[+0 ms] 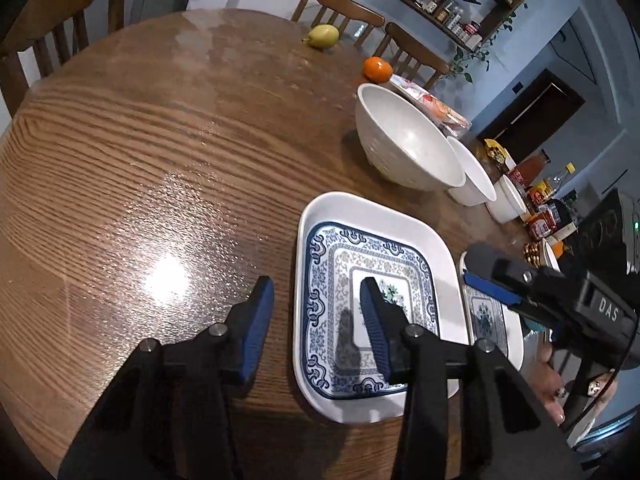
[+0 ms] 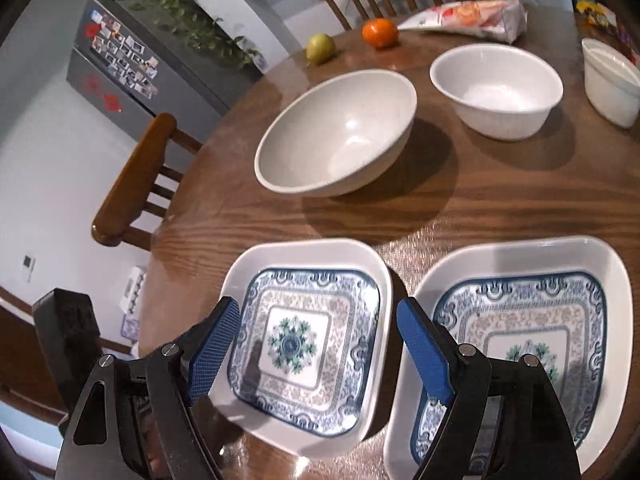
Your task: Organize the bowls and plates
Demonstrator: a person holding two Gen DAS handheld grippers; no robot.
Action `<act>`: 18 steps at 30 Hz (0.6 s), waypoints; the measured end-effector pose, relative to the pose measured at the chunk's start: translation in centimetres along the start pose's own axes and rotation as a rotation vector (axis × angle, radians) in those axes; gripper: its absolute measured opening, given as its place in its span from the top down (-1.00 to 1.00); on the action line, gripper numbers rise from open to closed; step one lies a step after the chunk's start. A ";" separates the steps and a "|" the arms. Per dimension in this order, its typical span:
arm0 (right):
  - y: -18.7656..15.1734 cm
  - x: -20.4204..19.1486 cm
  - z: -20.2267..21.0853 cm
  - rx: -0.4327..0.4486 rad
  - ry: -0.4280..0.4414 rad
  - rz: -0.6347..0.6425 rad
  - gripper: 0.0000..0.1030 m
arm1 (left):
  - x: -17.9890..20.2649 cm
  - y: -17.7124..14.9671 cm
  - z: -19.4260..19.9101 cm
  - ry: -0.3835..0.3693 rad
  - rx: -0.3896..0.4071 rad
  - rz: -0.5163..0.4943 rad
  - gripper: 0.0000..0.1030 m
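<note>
In the left wrist view, the left claw (image 1: 316, 308) hangs spread wide and empty low in the frame, one blue finger over bare wood and the other above the left plate (image 1: 400, 232), a square white dish with a blue floral centre lying flat at lower centre on the round wooden worktop (image 1: 140, 140). At the right edge the right claw (image 1: 486, 280) reaches in over a second patterned plate (image 1: 512, 340); from here I cannot tell how its fingers stand. Three white bowls run in a touching or nearly touching row toward the upper right: the large bowl (image 1: 408, 144), the medium bowl (image 1: 474, 178) and the small bowl (image 1: 510, 200). In the right wrist view, the right claw (image 2: 316, 344) is likewise spread and holding nothing, its fingers straddling the left plate (image 2: 372, 264) at lower centre, with the right plate (image 2: 532, 256) just beside it at lower right. Above them sit the large bowl (image 2: 340, 132), medium bowl (image 2: 496, 84) and small bowl (image 2: 608, 76), each clearly apart here. So the count is two plates and three bowls. They look like glazed ceramic or melamine: stiff, smooth, likely slippery and possibly chippable. The raised rim of a plate is probably the best hold, pinched across its edge; bowls would be taken by the rim wall and nested small into large.
</note>
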State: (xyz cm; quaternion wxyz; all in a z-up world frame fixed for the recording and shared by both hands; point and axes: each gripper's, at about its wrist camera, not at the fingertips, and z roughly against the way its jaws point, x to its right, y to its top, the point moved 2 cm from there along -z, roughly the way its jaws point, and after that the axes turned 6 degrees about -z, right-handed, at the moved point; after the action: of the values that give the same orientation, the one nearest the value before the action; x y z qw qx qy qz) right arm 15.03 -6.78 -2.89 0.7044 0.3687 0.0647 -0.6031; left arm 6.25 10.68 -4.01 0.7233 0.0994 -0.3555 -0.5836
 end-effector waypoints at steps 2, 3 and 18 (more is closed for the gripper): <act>0.1 -0.4 -0.2 0.003 -0.011 0.012 -0.61 | 0.0 0.0 0.0 -0.012 -0.005 -0.004 0.24; 0.1 -0.5 -0.4 -0.004 -0.015 0.018 -0.61 | 0.0 0.0 0.0 -0.018 -0.005 -0.003 0.24; -0.7 -1.7 -3.0 -0.065 -0.052 0.071 -0.61 | -1.4 -0.3 0.6 -0.005 0.007 0.007 0.23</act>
State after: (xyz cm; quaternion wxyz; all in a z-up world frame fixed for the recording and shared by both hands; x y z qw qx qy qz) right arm 14.97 -3.66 -4.47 0.7385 0.3319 0.0524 -0.5846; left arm 5.55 12.03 -4.26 0.7241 0.0990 -0.3598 -0.5800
